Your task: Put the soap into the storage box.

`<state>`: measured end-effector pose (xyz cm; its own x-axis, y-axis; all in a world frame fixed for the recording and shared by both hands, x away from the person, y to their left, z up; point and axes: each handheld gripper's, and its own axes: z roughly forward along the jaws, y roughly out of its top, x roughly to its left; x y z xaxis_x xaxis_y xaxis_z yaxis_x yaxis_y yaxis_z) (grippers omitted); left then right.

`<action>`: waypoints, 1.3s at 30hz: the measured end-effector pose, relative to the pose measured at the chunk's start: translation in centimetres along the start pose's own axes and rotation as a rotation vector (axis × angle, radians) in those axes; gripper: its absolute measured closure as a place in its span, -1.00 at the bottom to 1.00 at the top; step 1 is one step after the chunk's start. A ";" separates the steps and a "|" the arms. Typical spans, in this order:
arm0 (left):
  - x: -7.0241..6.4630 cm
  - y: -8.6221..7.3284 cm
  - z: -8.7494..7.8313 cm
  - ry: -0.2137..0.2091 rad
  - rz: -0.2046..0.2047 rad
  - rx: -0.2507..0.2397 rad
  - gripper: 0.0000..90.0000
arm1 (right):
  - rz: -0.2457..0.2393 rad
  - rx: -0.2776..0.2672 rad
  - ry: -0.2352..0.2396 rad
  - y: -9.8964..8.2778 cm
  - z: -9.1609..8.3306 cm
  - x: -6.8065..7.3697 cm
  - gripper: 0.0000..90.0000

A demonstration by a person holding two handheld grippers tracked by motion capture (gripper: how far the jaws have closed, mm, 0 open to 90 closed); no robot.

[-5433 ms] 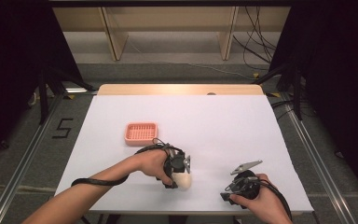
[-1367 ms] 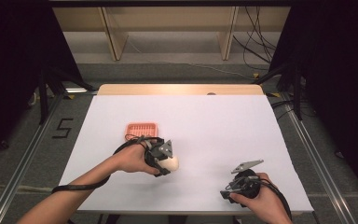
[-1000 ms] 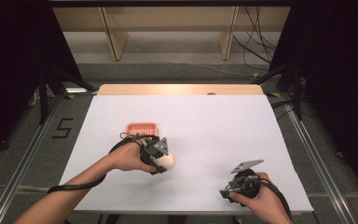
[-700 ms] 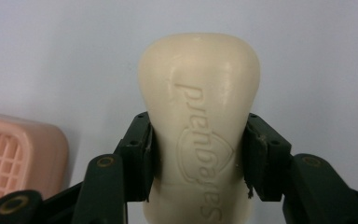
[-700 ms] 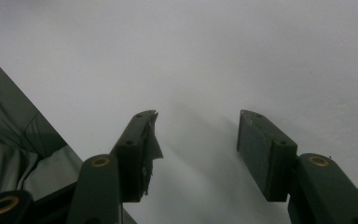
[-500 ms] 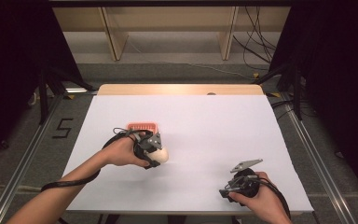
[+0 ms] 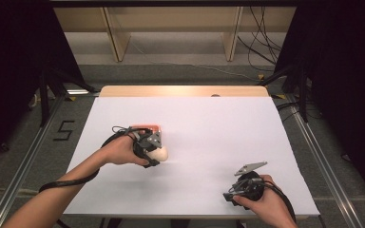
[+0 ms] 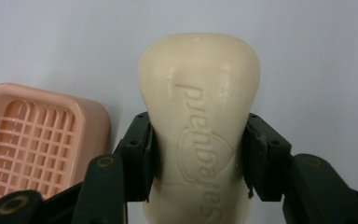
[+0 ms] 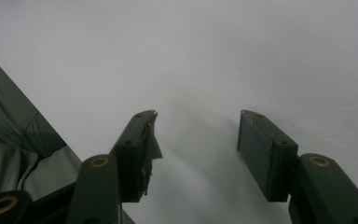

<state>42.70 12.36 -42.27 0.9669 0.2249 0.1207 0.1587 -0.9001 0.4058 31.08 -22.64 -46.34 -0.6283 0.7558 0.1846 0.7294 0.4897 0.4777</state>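
The left gripper (image 7: 155, 151) is clenched on a cream soap bar (image 7: 160, 153), seen in the high view near the left-centre of the white table (image 7: 209, 123). In the left gripper view both black pads (image 8: 139, 154) press flat against the bar's (image 8: 200, 121) narrow waist, one on each long side, with no gap visible; the bar stands up between the jaws and its rounded upper end rises clear above them. Raised lettering and a shield emblem run along the face turned to the camera. Whether the bar touches the table cannot be told. A pink soap dish (image 7: 145, 128) with a grid-pattern floor lies on the table just beyond the left hand (image 7: 121, 151) in the high view, its far rim showing past the gripper; in the left gripper view the dish (image 8: 32, 140) sits just to the left of the bar, apart from it, and nothing lies in the part that shows. The right gripper (image 7: 233, 194) is held in the right hand (image 7: 261, 202) near the front right edge of the table, well apart from bar and dish. In the right gripper view its jaws stand released, wide apart, with bare white table between the pads (image 9: 261, 149); the left pad carries a torn, curling strip of covering. The edge of the table and a dark floor show at that view's lower left.
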 end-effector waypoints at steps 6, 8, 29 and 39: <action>0.7 -0.1 -0.7 0.018 0.005 0.005 0.10 | -0.005 -0.002 0.001 0.0 0.1 0.0 0.04; 1.0 -0.1 -0.8 0.026 0.000 0.008 0.10 | -0.006 -0.002 0.001 0.0 0.1 0.0 0.04; 2.7 -0.5 -1.3 0.059 -0.011 0.022 0.10 | 0.004 0.004 0.000 0.0 0.0 0.0 0.04; 3.4 -0.5 -1.4 0.083 0.001 0.028 0.10 | 0.007 0.008 0.005 0.0 0.1 0.0 0.03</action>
<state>45.61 14.08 -40.77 0.9473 0.2529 0.1967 0.1640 -0.9102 0.3803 31.05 -22.62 -46.41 -0.6244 0.7570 0.1926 0.7361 0.4878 0.4693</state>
